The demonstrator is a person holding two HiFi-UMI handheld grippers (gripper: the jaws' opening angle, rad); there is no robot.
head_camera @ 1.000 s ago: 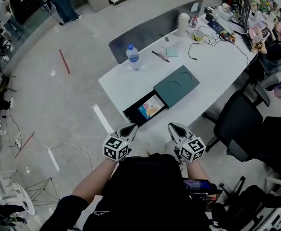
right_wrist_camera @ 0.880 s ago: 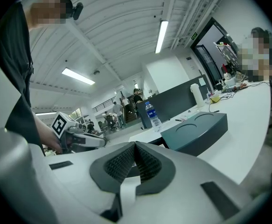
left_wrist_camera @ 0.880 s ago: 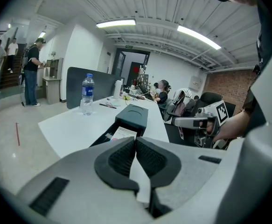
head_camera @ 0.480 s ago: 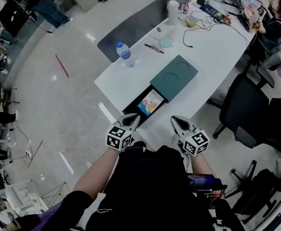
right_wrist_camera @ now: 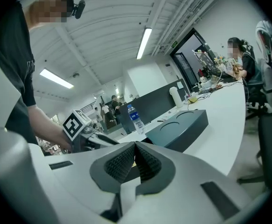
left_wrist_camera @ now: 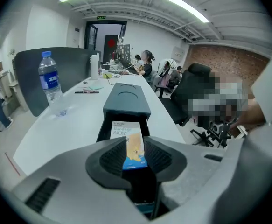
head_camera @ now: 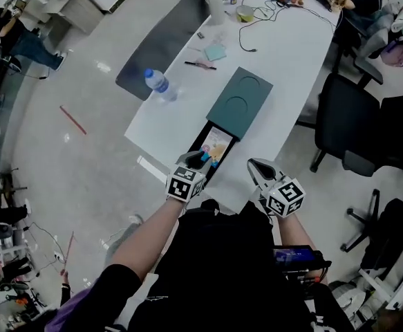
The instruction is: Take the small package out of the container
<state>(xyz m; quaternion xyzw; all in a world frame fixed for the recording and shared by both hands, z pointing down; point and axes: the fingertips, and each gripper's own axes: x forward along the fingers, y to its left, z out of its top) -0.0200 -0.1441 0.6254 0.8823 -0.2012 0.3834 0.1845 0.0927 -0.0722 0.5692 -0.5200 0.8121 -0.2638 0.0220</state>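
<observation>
A dark teal box (head_camera: 239, 101) lies on the white table with its black tray (head_camera: 198, 142) slid out toward me. In the tray lies the small colourful package (head_camera: 216, 142), flat. My left gripper (head_camera: 200, 159) hangs over the tray's near end, its jaws opening. Through their gap in the left gripper view (left_wrist_camera: 135, 146) I see the package (left_wrist_camera: 126, 132) lying beyond the box (left_wrist_camera: 126, 99), and the pads do not press it. My right gripper (head_camera: 253, 164) hovers apart, to the right of the tray over the table's near edge. Its jaws (right_wrist_camera: 135, 148) are shut with nothing between them.
A water bottle (head_camera: 156, 85) stands left of the box near the table's left edge. A pen (head_camera: 200, 65), a white jug (head_camera: 215, 5) and cables lie farther back. A black office chair (head_camera: 346, 126) stands to the table's right. A grey partition (left_wrist_camera: 56, 73) runs along the left side.
My left gripper moved forward from the table's edge to above the tray's near end. The right gripper stayed near the table's edge.
</observation>
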